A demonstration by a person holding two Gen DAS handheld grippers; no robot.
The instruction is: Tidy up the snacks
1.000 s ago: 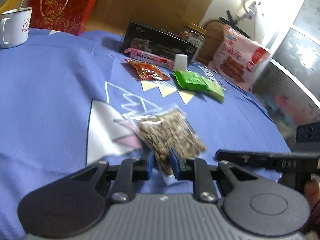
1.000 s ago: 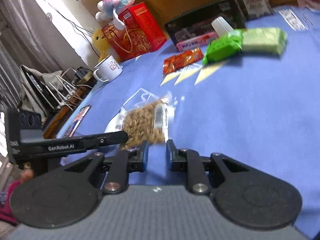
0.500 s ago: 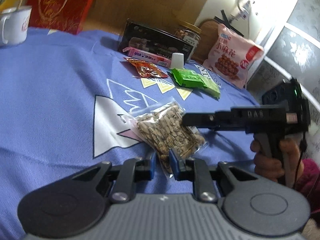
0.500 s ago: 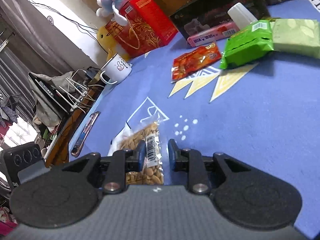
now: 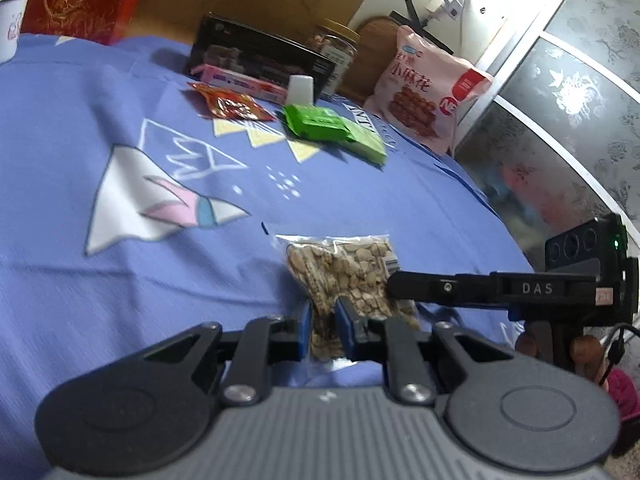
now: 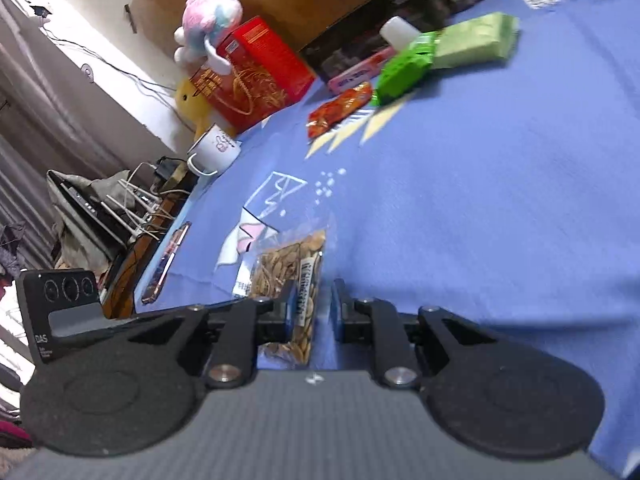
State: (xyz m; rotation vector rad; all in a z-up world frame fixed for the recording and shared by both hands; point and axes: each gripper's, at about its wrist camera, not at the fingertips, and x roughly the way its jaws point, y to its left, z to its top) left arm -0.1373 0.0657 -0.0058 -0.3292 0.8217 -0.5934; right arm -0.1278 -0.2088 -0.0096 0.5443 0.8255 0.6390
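A clear bag of seeds (image 5: 344, 276) lies on the blue cloth near the table's front edge. My left gripper (image 5: 323, 322) is shut on the bag's near end. My right gripper (image 6: 314, 306) has the bag's other end (image 6: 294, 276) between its fingers with a small gap still showing on the right side. The right gripper's finger (image 5: 460, 288) reaches over the bag from the right in the left wrist view. Further back lie a red-orange snack packet (image 5: 232, 106), two green packets (image 5: 320, 122), a pink box (image 5: 240, 80) and a pink snack bag (image 5: 428, 88).
A black box (image 5: 260, 54), a jar (image 5: 334, 44) and a small white cup (image 5: 300, 88) stand at the back. A red gift bag (image 6: 256, 72), plush toys (image 6: 210, 20) and a white mug (image 6: 214, 148) stand at the far left. The table edge drops off by a phone (image 6: 166, 264).
The seed bag has been dragged toward the front right of the table. The right gripper has come in over its other end. The left gripper keeps its hold.
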